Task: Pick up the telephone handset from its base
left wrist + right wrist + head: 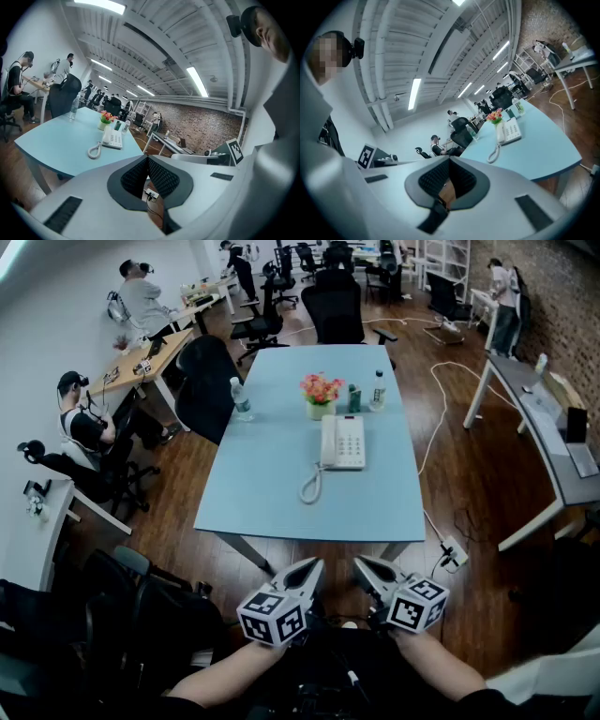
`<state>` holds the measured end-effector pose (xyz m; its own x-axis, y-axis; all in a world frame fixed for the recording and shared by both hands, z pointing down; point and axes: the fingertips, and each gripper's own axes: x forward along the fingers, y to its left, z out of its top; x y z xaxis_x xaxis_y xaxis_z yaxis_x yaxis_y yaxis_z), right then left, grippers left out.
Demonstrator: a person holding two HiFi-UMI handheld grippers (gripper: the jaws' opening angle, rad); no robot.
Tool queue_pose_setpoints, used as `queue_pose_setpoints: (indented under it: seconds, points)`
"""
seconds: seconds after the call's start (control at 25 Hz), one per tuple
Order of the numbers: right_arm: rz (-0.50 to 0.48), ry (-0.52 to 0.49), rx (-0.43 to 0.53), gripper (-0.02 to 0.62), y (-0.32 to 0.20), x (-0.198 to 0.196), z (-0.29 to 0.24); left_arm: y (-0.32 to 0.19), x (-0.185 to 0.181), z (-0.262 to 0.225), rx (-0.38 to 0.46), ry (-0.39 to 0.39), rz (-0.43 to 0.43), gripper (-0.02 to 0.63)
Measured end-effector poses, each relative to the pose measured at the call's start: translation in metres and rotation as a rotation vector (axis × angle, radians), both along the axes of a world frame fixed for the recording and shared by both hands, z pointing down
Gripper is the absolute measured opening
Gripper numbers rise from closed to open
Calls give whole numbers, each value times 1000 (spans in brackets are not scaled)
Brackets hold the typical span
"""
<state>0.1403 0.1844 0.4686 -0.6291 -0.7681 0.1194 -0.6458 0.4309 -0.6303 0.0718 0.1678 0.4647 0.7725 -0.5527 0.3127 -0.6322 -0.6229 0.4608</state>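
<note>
Nothing of the pickup is done yet: you have the whole reach, the grasp and the lift ahead of you. The telephone handset (327, 442) lies in its cradle along the left side of the base (348, 442), a little above the middle of the head view, on the pale blue table (262, 493). Your left gripper (313, 570) and right gripper (362, 567) sit side by side at the bottom centre of that frame, below the table's near edge and well apart from the phone. Each has its jaws pressed together tip to tip with nothing between them, so you'll need to spread one pair before it can take the handset.

The handset looks like a slim cream bar, the same colour as the base, running straight up the frame. Its coiled cord (310, 487) loops off the lower end toward the near edge — I'd judge it will trail and tug lightly as the handset lifts.
</note>
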Motion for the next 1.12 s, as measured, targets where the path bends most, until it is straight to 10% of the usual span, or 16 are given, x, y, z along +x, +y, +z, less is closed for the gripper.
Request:
queue_pose_setpoints:
  seconds: [1.12]
  points:
    - [34, 36, -47, 11, -87, -8, 20, -93, -11, 22, -53, 16, -1, -9]
